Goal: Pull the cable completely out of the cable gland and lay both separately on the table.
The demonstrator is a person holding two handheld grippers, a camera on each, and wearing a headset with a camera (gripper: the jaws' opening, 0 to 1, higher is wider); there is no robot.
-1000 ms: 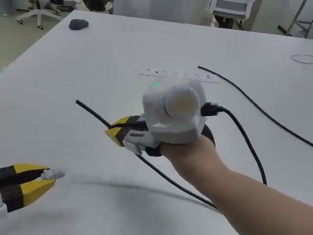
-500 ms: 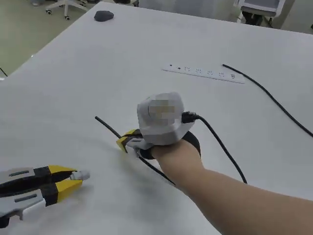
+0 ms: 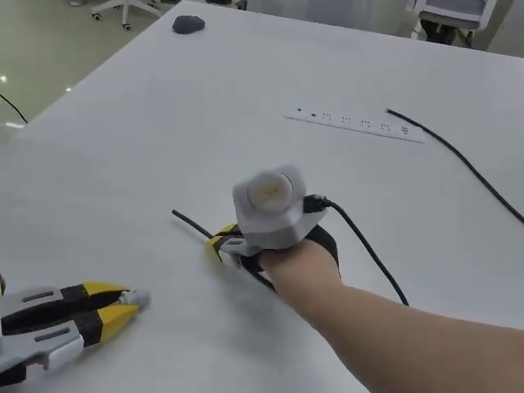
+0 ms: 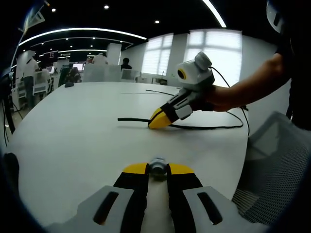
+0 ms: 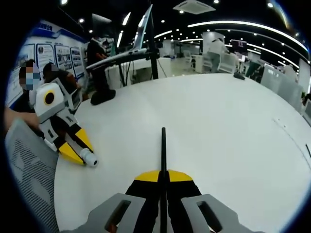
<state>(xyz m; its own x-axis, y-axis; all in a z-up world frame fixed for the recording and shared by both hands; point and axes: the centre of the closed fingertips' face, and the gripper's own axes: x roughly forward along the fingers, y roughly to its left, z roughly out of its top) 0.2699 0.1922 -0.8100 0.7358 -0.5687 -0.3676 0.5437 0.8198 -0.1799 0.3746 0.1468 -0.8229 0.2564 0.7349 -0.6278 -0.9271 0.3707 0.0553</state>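
Note:
The thin black cable [image 3: 190, 223] lies low over the white table [image 3: 123, 139], and my right gripper [image 3: 217, 244] is shut on it near its free end. In the right gripper view the cable [image 5: 163, 145] runs straight out from between the closed jaws of the right gripper [image 5: 164, 175]. My left gripper [image 3: 123, 301] is at the bottom left, shut on the small grey cable gland [image 3: 139, 297]. The gland [image 4: 158, 165] sits at the jaw tips in the left gripper view, well apart from the cable [image 4: 131, 119].
A white power strip [image 3: 352, 124] lies at the far side, with its black cord [image 3: 467, 164] running off to the right. A dark mouse-like object [image 3: 188, 24] sits at the far edge. The right gripper's own lead [image 3: 368, 254] trails beside the forearm.
The head camera has shifted. My right gripper has sunk toward the table with the cable in it. The left gripper keeps the gland and has edged slightly right.

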